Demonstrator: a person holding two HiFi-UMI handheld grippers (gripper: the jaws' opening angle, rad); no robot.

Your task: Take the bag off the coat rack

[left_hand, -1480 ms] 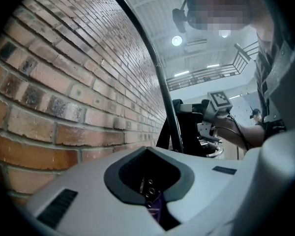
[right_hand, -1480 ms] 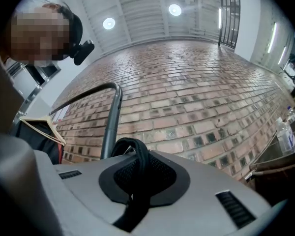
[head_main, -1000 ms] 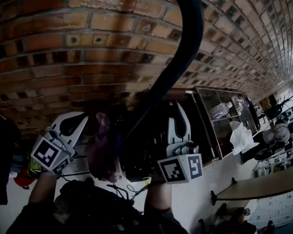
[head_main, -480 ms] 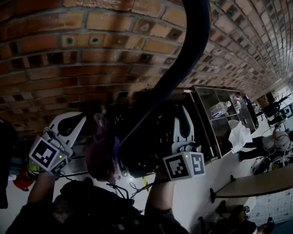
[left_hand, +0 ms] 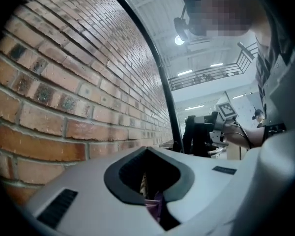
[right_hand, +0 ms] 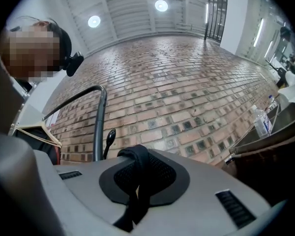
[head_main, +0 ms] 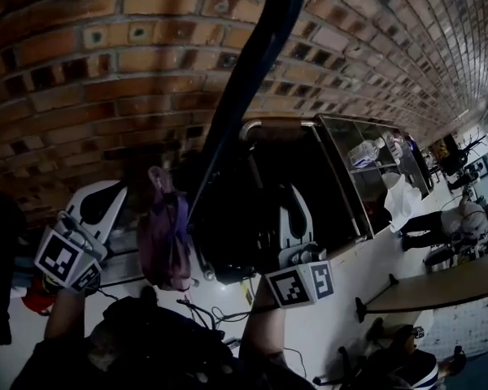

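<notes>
The right gripper is clenched on a narrow black woven strap, which loops over the jaw tips and drops back toward the person; the left gripper pinches a fold of purple fabric. In the head view that fabric hangs against the left side of the bulky black bag; the bag sits between the two grippers, the right one nearer its bulk; its long axis seems upright, strap end uppermost. Just beyond, the curved black metal tube of the coat rack rises along the red brick wall; a knobbed black hook stands left of the right jaws; whether the strap is clear of it I cannot tell.
</notes>
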